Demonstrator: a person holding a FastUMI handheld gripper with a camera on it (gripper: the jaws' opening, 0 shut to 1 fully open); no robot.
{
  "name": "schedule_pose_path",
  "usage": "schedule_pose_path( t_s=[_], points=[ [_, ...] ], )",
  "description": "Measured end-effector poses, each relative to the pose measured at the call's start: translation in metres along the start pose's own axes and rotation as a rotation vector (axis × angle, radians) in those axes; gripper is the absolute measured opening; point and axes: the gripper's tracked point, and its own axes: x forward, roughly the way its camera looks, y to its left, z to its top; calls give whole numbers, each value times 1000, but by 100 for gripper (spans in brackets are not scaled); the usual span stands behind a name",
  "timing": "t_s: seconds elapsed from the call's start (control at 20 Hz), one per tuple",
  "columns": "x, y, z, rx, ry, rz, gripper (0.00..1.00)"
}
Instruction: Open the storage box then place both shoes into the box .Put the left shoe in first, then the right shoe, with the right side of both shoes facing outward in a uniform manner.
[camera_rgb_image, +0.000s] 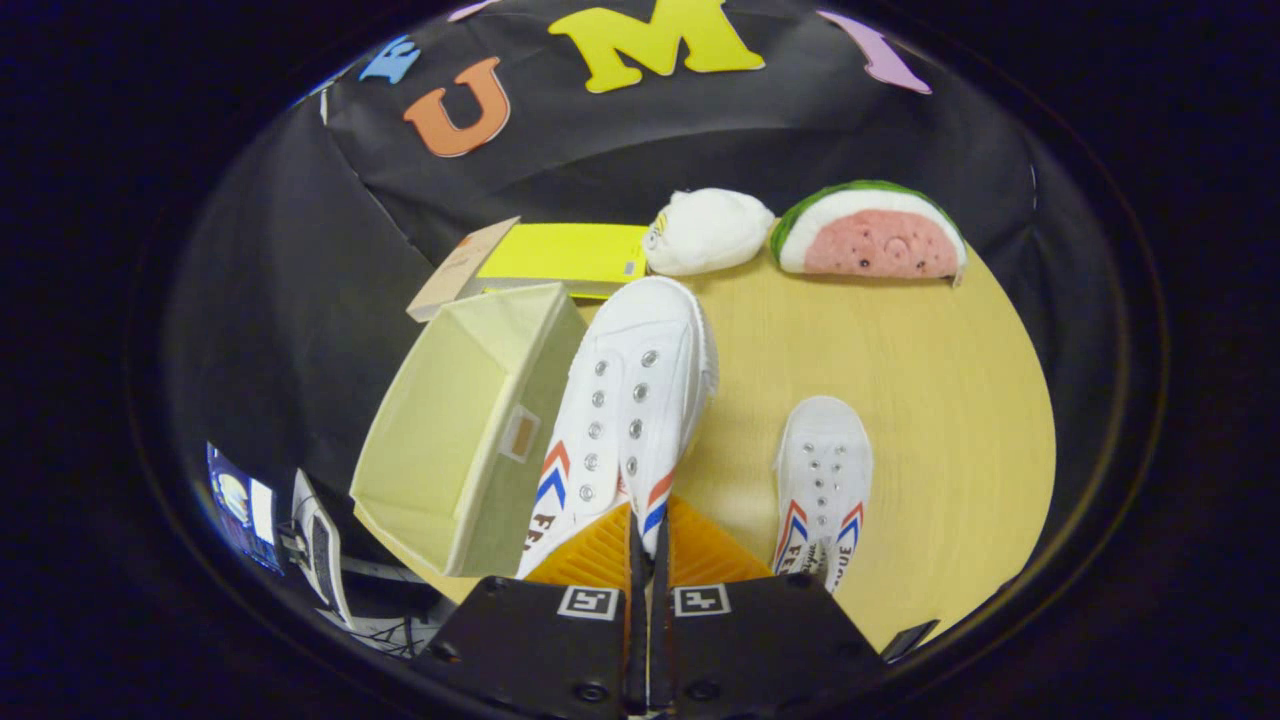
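My gripper (648, 545) is shut on a white canvas shoe (625, 420) with red and blue chevrons, pinching it near the heel. The shoe hangs above the table, toe pointing away, right beside the open pale green storage box (440, 440). The box stands to the left of the fingers with its lid off and its inside bare. The second white shoe (822, 485) lies on the wooden table (930, 400) to the right of the fingers, toe also pointing away.
A yellow lid or flat box (560, 255) lies behind the storage box. A white plush toy (708, 232) and a watermelon-slice plush (868, 232) sit at the table's far edge. Equipment and cables (300, 530) show below the table's left edge.
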Motion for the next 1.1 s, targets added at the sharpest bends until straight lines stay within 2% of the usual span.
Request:
schedule_pose_path(
  t_s=[0.25, 0.45, 0.75, 1.1],
  points=[
    [6, 2, -2, -30, -35, 31, 6],
    [8, 0, 0, -67, -3, 44, 6],
    [6, 0, -3, -19, 51, 55, 6],
    [-1, 1, -2, 48, 115, -33, 6]
  ],
)
